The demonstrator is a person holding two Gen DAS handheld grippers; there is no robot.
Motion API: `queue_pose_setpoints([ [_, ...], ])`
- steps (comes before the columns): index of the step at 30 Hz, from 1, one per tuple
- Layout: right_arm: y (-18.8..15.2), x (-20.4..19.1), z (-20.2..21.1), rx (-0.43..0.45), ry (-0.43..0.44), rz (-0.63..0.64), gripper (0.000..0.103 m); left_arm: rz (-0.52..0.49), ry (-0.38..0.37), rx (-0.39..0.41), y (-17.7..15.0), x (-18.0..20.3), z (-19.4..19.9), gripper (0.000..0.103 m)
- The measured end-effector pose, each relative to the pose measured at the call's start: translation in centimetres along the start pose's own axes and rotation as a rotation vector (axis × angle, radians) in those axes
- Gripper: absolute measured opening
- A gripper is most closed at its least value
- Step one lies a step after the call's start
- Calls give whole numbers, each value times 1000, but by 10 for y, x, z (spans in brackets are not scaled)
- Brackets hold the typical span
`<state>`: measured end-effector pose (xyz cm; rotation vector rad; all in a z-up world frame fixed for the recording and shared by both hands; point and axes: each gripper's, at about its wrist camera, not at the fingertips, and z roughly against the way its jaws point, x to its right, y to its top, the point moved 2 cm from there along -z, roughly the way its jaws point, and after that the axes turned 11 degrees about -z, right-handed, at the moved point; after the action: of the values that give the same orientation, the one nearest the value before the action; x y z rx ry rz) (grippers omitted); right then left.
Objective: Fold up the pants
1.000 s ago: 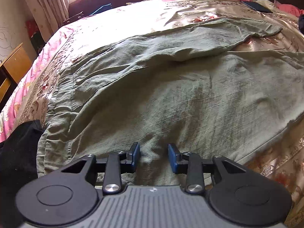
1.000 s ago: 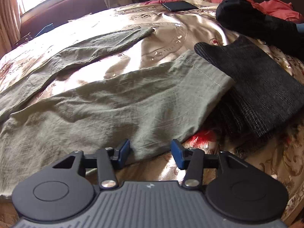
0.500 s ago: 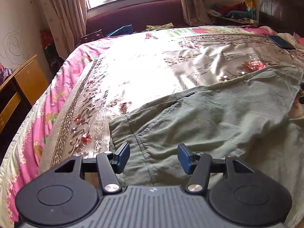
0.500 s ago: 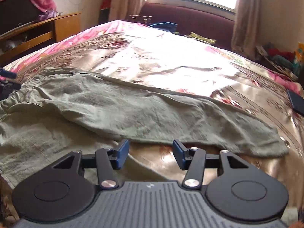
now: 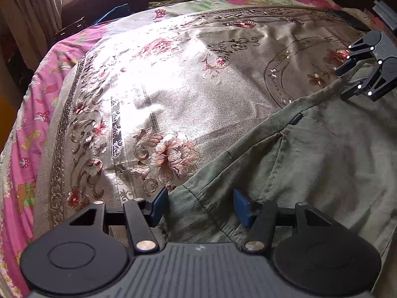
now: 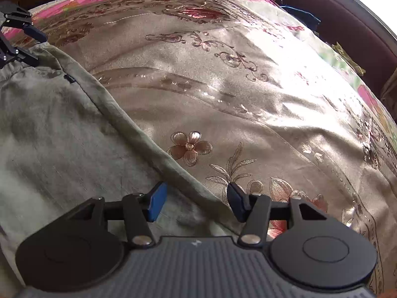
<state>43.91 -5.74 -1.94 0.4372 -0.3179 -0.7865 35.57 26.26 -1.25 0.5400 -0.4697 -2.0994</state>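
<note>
Olive green pants (image 5: 322, 161) lie spread on the bed, filling the lower right of the left wrist view. My left gripper (image 5: 200, 206) hangs open over their waistband corner, the cloth's edge between the blue pads but not pinched. Further along the same far edge, my right gripper (image 5: 341, 84) shows at the upper right. In the right wrist view the pants (image 6: 49, 136) cover the left side. Their rolled edge runs diagonally between the spread pads of my right gripper (image 6: 196, 204), which stands open over it. My left gripper (image 6: 38, 49) appears there at the upper left.
A shiny gold floral bedspread (image 5: 186, 87) stretches beyond the pants, with a pink quilt border (image 5: 24, 149) at the bed's left edge. A maroon bench (image 6: 347, 24) runs under the window behind the bed. A dark flat item (image 5: 352, 19) lies far right.
Both grippers have swept from the pants' near side to their far edge. The left jaws have widened. The right gripper has rolled round and now faces the window side.
</note>
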Motion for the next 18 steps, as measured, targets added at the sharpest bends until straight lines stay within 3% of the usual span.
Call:
queue_pose_setpoints([
  [4,4,-2,-9,-88,49,55,58,-12,-81,-39,3,-9,-7,71],
  [8,9,3,-19,-143,80,8,56,-18,-144,-86,4,-17,-20,76],
  [10,6,5,-18,-141,89,-27,42,13,-164,-103,6,-21,-24,74],
  [11,3,5,-15,-138,98,-50,38,11,-158,-105,6,-20,-24,72],
  [14,-2,3,-10,-120,95,-73,8,-7,-136,-103,6,-15,-18,51],
  [15,-3,3,-9,-113,83,-84,3,-5,-124,-103,5,-14,-16,38],
  [18,-5,-1,-3,-72,57,-109,2,-7,-95,-91,7,-11,-14,30],
])
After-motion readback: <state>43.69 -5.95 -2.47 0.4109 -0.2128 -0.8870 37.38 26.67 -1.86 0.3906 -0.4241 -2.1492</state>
